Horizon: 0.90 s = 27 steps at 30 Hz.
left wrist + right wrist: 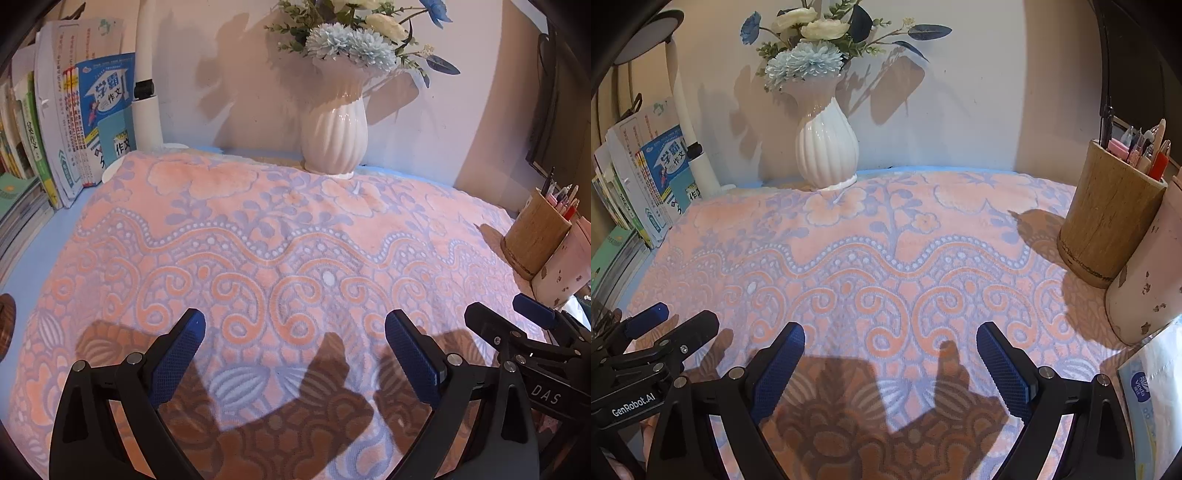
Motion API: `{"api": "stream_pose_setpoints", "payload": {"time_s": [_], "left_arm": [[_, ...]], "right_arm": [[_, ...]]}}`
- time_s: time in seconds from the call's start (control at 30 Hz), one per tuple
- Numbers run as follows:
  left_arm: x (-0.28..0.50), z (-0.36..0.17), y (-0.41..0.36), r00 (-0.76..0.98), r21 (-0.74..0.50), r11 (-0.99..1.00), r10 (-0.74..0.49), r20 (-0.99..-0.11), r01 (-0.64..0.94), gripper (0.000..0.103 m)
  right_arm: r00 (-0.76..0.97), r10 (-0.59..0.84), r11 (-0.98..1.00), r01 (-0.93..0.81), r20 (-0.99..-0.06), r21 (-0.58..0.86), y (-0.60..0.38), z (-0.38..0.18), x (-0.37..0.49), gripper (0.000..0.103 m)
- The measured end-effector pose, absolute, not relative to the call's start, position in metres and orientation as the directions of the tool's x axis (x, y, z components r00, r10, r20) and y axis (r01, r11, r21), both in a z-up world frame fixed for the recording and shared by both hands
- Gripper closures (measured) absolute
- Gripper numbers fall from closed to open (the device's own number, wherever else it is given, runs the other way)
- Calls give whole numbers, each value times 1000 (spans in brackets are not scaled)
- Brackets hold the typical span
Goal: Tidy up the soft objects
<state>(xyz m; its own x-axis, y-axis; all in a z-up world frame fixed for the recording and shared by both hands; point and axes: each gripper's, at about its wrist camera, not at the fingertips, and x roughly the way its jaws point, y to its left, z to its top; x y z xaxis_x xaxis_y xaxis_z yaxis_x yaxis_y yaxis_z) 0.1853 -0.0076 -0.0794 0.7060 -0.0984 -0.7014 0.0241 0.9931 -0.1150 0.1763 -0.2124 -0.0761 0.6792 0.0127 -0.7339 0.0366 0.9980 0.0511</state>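
Nearest to me, my left hand-held gripper (293, 334) hangs above the near part of the blanket (280, 236) with its blue pads spread wide and nothing between them. My right hand-held gripper (890, 345) does the same just beside it, jaws wide apart and empty; I see each one at the edge of the other's wrist view. Both cast dark shadows on the cloth below, so I cannot tell whether any fingertip touches the fabric.

The blanket, pink-orange with a lilac scroll and flower pattern, lies spread flat over most of the blue counter (55, 236), reaching from under my grippers to the far edge.

To the right, a wooden pen holder (1108, 214) full of pens stands on the blanket's edge, with a chipped pink cylinder (1145, 273) touching it on the near side and a tissue pack (1145, 398) nearer still.

On the left, a row of books (70, 122) stands upright beside the blanket, and a white lamp post (146, 92) rises behind them.

Farthest back, a white ribbed vase (334, 129) of blue and cream flowers stands against the wall, its base at the blanket's far edge.
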Motion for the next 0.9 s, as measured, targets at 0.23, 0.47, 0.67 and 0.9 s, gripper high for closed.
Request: {"api": "stream_pose_setpoints", "payload": {"time_s": [0.23,0.47,0.67,0.9], "left_arm": [[187,-81,-6,693,-129,991,-113,-712,28,5],[188,-82,-4,687,-139,990,-116,-717,23,5],[190,-83,-5,676,-139,990,-120,-727,27,5],[191,-85,-4,666,-147,989,-129,-734,29,5]], "right_arm": [[672,24,997,42,-740,70,-214,-78,177,9],[666,25,997,34,-745,65,-212,-78,177,9],[662,27,998,21,-749,54,-209,-79,178,9],[662,22,999,15,-750,43,-207,-79,178,9]]}}
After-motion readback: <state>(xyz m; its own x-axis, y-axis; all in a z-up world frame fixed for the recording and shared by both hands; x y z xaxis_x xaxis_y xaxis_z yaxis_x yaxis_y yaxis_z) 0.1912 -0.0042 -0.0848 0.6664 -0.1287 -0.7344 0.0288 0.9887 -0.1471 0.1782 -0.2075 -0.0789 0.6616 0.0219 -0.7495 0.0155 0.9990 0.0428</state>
